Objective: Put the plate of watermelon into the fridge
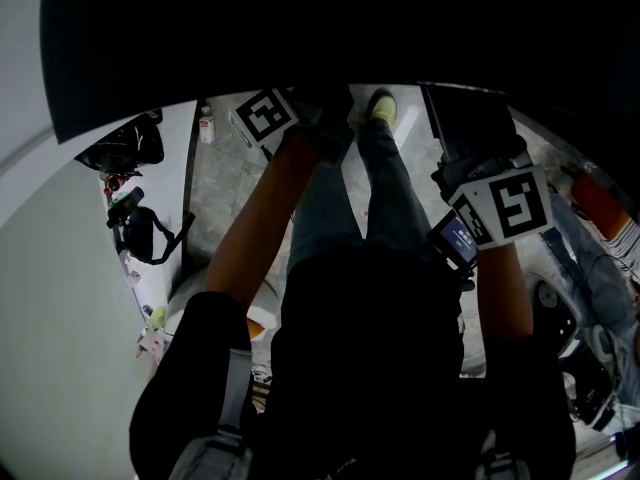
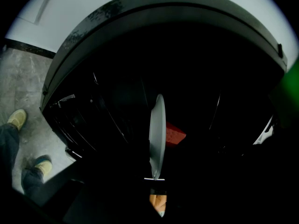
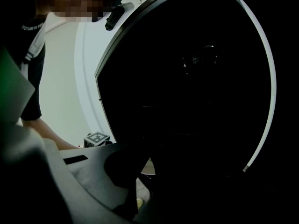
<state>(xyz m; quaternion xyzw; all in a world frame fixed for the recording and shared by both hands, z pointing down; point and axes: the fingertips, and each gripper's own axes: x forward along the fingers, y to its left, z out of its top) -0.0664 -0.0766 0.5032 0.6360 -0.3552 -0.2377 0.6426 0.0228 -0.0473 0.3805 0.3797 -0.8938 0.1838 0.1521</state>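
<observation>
The left tongs (image 2: 154, 180) are clamping shut on the near rim of a round white plate (image 2: 158, 129), which is showing edge-on as a thin pale sliver in the left gripper view. A red wedge of watermelon (image 2: 174, 134) is lying against the plate's right-hand face in that view. The plate is hanging right at the mouth of the big dark open fridge (image 2: 100, 14), in line with the middle of its black cavity. Whether it is already passing the fridge's grey rim cannot be told, and nothing of the fridge is visibly touching it.

The right tongs (image 1: 470, 128) are pointing toward the fridge from the right of the person's dark torso (image 1: 370, 348). The right gripper view is showing almost only the fridge's black interior, with a grey moulded shape (image 3: 56, 181) filling its lower left, so I cannot tell whether these tongs are open or closed. In that view the black-and-white marker cube (image 3: 96, 138) of the left tongs is sitting just outside the fridge's left edge.

The person's pale yellow shoes (image 2: 17, 119) are standing on the grey stone floor (image 2: 28, 78), beside the fridge's lower left corner.
</observation>
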